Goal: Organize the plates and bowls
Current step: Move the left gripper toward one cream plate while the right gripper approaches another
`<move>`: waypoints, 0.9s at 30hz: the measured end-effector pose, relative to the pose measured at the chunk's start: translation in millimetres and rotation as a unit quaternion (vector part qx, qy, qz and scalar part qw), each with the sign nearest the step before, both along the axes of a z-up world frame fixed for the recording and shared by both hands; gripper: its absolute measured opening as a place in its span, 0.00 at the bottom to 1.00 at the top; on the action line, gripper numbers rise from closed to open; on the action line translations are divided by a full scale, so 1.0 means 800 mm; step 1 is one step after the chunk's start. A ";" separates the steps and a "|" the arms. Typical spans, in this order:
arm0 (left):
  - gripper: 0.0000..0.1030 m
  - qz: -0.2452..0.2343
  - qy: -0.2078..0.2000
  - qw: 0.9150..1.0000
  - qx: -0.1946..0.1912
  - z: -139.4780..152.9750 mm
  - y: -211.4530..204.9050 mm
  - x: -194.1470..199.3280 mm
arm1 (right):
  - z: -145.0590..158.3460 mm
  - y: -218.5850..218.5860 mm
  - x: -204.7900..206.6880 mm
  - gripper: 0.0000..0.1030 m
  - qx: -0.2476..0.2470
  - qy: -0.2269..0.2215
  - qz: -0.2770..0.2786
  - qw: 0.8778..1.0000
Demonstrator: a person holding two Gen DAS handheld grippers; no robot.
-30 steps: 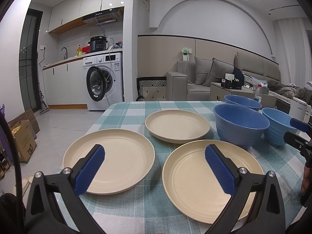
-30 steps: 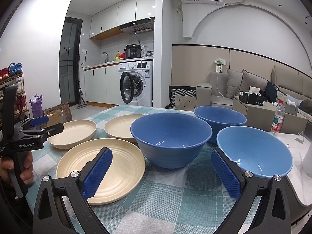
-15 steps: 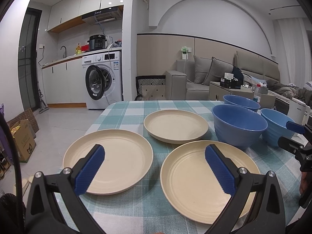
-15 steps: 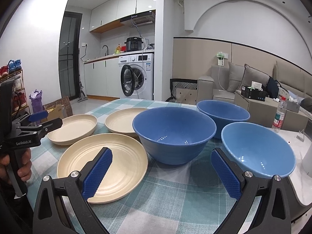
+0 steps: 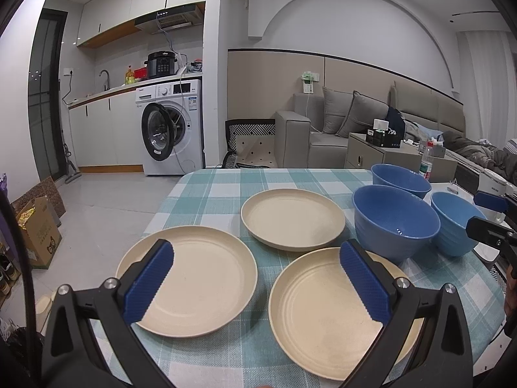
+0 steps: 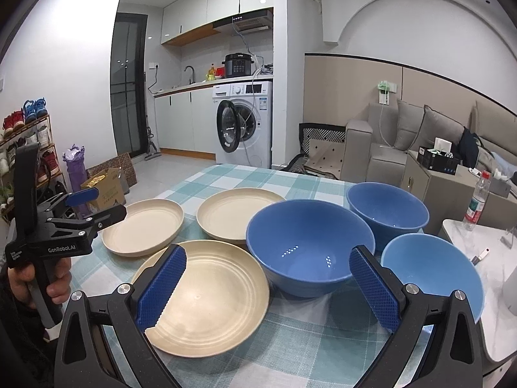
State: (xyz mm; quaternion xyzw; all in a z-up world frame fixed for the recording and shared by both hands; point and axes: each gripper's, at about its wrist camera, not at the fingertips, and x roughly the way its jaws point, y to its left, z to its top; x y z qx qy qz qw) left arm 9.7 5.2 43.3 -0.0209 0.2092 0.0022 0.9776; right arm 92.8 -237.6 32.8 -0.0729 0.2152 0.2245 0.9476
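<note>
Three cream plastic-looking round plates (image 5: 323,307) lay near-left on the checked tablecloth (image 5: 258,355); three blue ribbed bowls (image 6: 310,245) stood right. Left gripper (image 5: 255,286) and right gripper (image 6: 265,286) gaped wide, empty. Judged light, stiff, slick: pinch at rims.

Checked tablecloth (image 5: 226,187) across the lower frame, white washing machine (image 5: 171,126) with door ajar centre left, grey sofa (image 5: 326,135) centre right, cardboard box (image 5: 38,229) far left, water bottle (image 6: 476,200) at right.

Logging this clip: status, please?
Left claw and right claw open, empty. Three plates, three bowls unstacked on table. Nothing obstructing.
</note>
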 end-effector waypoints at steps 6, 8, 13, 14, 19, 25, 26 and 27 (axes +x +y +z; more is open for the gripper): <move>1.00 -0.007 0.001 1.000 -0.014 0.023 0.005 0.008 | 0.038 0.004 0.004 1.00 -0.002 -0.018 -0.003 1.000; 1.00 -0.010 0.004 1.000 -0.020 0.029 0.007 0.012 | 0.052 0.006 0.004 1.00 -0.009 -0.030 -0.013 0.999; 1.00 -0.014 0.011 0.999 -0.035 0.039 0.013 0.022 | 0.102 0.010 -0.003 1.00 -0.033 -0.083 -0.044 0.995; 1.00 -0.013 0.011 0.999 -0.037 0.041 0.014 0.024 | 0.114 0.010 -0.006 1.00 -0.034 -0.093 -0.047 0.994; 1.00 -0.007 0.017 0.999 -0.041 0.046 0.021 0.035 | 0.148 0.018 -0.008 1.00 -0.051 -0.110 -0.053 0.991; 1.00 0.001 0.029 0.998 -0.051 0.052 0.033 0.050 | 0.160 0.038 0.012 1.00 -0.074 -0.088 -0.034 0.993; 1.00 0.003 0.031 0.998 -0.051 0.053 0.035 0.052 | 0.159 0.041 0.017 1.00 -0.076 -0.080 -0.030 0.993; 1.00 0.004 0.033 0.998 -0.050 0.054 0.036 0.055 | 0.158 0.045 0.025 1.00 -0.077 -0.071 -0.026 0.994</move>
